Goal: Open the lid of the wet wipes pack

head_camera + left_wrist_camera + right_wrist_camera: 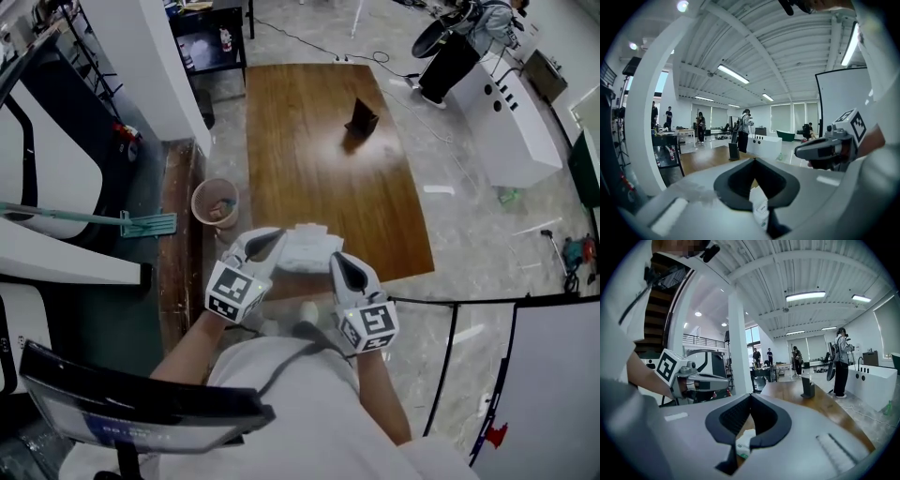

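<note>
White wet wipes pack (pixel 305 249) sits in the air between your two grippers, over the near edge of the wooden surface (pixel 319 141). Your left gripper (pixel 270 244) has its jaws pinching the pack's left end. Your right gripper (pixel 340 266) pinches the right end.

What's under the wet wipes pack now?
Below the wet wipes pack: the near end of the wooden table. Left gripper and right gripper clamp the pack. Its underside and the wood beneath are covered.
</note>
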`<state>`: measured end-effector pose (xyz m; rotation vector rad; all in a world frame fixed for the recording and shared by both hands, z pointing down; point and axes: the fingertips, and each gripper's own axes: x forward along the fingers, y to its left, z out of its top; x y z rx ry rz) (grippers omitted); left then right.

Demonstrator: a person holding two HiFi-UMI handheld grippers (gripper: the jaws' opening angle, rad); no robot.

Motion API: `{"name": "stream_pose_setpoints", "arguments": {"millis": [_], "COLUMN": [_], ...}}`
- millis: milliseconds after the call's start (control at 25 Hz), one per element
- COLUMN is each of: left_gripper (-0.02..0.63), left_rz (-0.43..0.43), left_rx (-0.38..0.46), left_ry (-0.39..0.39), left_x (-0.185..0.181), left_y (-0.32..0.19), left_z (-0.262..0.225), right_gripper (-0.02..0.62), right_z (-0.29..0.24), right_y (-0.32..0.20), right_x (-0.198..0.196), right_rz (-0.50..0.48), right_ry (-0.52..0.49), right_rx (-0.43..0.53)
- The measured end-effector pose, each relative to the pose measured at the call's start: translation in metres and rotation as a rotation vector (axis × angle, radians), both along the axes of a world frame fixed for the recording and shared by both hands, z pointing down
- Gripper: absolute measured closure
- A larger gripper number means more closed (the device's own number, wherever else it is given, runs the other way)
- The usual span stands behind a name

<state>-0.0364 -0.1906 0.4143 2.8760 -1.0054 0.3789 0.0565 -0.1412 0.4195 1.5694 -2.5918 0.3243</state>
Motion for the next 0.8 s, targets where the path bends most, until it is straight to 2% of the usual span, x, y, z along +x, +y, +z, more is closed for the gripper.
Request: {"name": "stream_pose_setpoints", "arguments": {"millis": [120,280,800], "left_gripper": [0.600,0.600,0.600], "left_rz": [-0.025,-0.059,-0.094], "left_rx": [0.001,0.025,0.024], "left_ry": [0.050,0.080,0.091], "left_x": [-0.003,-0.007,-0.012], "left_y": [0.009,0.015,0.014], "left_z": [-0.011,-0.021,-0.020], "right_gripper": [0.588,0.588,0.588], "right_z": [-0.010,-0.019,-0.025], "right_y": [0.003,0.001,-0.002], "right_x": [-0.002,-0.002,-0.002], "right_rz": [-0.015,-0.019,-0.040], "right_ry": [-0.005,-0.009,0.005], "right_rx": [0.016,0.035,0.045]}}
